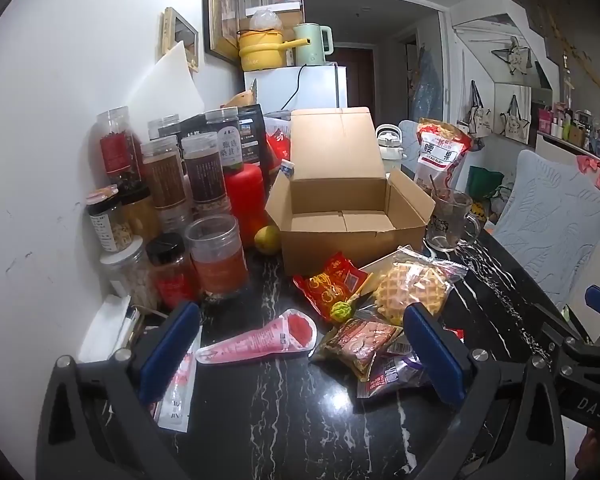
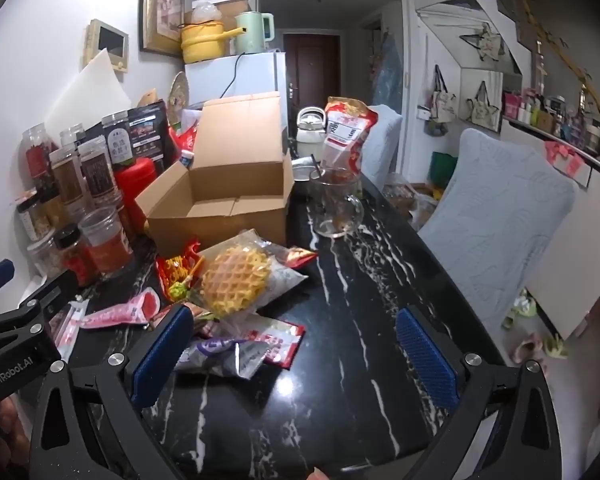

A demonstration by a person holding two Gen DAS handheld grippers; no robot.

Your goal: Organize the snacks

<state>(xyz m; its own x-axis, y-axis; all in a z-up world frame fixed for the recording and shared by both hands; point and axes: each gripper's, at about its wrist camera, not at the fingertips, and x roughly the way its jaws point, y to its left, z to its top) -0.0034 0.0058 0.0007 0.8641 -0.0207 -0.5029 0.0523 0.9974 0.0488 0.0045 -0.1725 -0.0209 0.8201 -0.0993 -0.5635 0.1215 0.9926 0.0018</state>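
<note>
Left wrist view: the left gripper (image 1: 300,344) is held above the near part of a black marble table (image 1: 300,420), its blue fingers (image 1: 168,344) spread wide with nothing between the pads. A loose heap of snacks lies just ahead. A pink cone-shaped packet (image 1: 260,338) is seen almost midway between the fingers, its long axis running left to right with the wide end to the right. To its right are a brown meat packet (image 1: 360,344), a purple wrapper (image 1: 392,376) partly hidden behind the right finger, a waffle in a clear bag (image 1: 412,288) and a red packet (image 1: 332,284). Farther off stands an open cardboard box (image 1: 348,216), empty, with its lid raised. Jars (image 1: 216,256) are crowded along the left wall.

Right wrist view: the right gripper (image 2: 296,356) is likewise held with its fingers (image 2: 160,356) fully apart and empty. The snack heap lies ahead and to the left of it; the purple wrapper (image 2: 224,356) sits just beside the left finger, and the waffle bag (image 2: 236,280) is beyond it. The box (image 2: 220,208) is farther and to the left. Bare table lies between the fingers.

Judged from this, nothing is yet in the box, and the pink packet is best placed for the left gripper, whose fingers already straddle it across its long axis. The waffle bag and purple wrapper seem nearer the right one.
</note>
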